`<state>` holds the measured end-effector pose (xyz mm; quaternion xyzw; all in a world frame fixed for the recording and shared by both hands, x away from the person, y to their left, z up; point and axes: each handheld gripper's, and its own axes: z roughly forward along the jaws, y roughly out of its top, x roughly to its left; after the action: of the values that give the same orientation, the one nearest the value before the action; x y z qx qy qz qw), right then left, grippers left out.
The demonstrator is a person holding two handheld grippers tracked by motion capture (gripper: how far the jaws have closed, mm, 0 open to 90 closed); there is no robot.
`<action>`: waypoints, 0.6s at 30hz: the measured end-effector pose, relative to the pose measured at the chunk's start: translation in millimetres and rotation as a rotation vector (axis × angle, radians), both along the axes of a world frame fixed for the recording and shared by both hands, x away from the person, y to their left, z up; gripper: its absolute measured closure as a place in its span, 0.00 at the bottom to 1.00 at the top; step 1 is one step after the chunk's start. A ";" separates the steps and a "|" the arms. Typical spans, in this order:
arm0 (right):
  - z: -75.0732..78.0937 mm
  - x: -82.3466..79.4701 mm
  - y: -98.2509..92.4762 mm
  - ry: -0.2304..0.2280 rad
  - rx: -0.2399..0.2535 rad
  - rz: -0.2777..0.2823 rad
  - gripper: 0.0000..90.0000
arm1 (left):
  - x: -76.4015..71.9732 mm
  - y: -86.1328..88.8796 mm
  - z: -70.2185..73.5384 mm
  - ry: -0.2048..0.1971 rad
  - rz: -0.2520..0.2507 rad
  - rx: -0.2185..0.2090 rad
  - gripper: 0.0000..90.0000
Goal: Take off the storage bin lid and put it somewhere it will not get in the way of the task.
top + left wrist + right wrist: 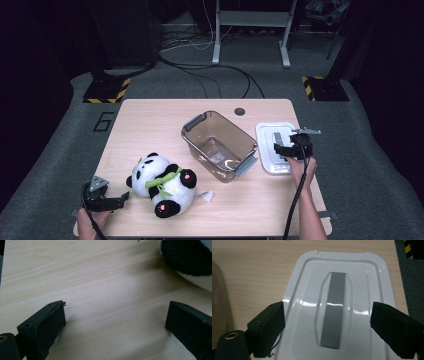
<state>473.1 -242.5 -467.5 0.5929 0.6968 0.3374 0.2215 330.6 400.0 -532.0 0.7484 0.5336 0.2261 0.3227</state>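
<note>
A plush panda (pixel 162 184) lies on its back near the table's front left. A clear brown plastic bin (pixel 218 144) with grey latches stands empty mid-table. To its right a white lid (pixel 274 145) with a grey handle strip (pixel 334 308) lies flat on the wood. My right gripper (pixel 284 148) hovers just over the lid, open, its jaws standing apart on either side of the handle strip (pixel 278 139) and clear of it. My left gripper (pixel 120 199) rests open at the front left corner, just left of the panda (pixel 190 257), with bare wood between its jaws.
The wooden table (pixel 150 125) has a round cable hole (pixel 240 111) at its back edge. A white tag (pixel 207 196) sticks out from the panda. Beyond the table are grey carpet, cables and a metal stand (pixel 250 30).
</note>
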 end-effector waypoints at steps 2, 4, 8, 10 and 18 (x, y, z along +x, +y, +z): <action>1.5 -8.1 -1.5 -0.002 0.012 0.026 0.07 | 0.0 -0.1 -0.1 -0.002 0.001 -0.001 0.03; 2.8 -16.7 -1.6 -0.006 0.004 0.045 0.04 | -0.1 -0.2 -0.2 -0.003 0.001 -0.001 0.03; 4.6 -34.8 -1.1 -0.026 0.025 0.068 0.00 | -0.2 -0.3 -0.1 -0.002 0.001 0.001 0.03; 5.6 -43.9 -0.4 -0.044 0.027 0.075 0.00 | -0.2 -0.3 -0.1 -0.002 0.001 0.001 0.03; 1.2 -75.5 11.5 -0.065 0.044 0.132 0.00 | -0.1 -0.3 -0.1 -0.002 0.001 0.001 0.03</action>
<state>397.6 -231.0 -466.3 0.5392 0.7192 0.3856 0.2082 330.5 399.8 -532.0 0.7480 0.5335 0.2273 0.3229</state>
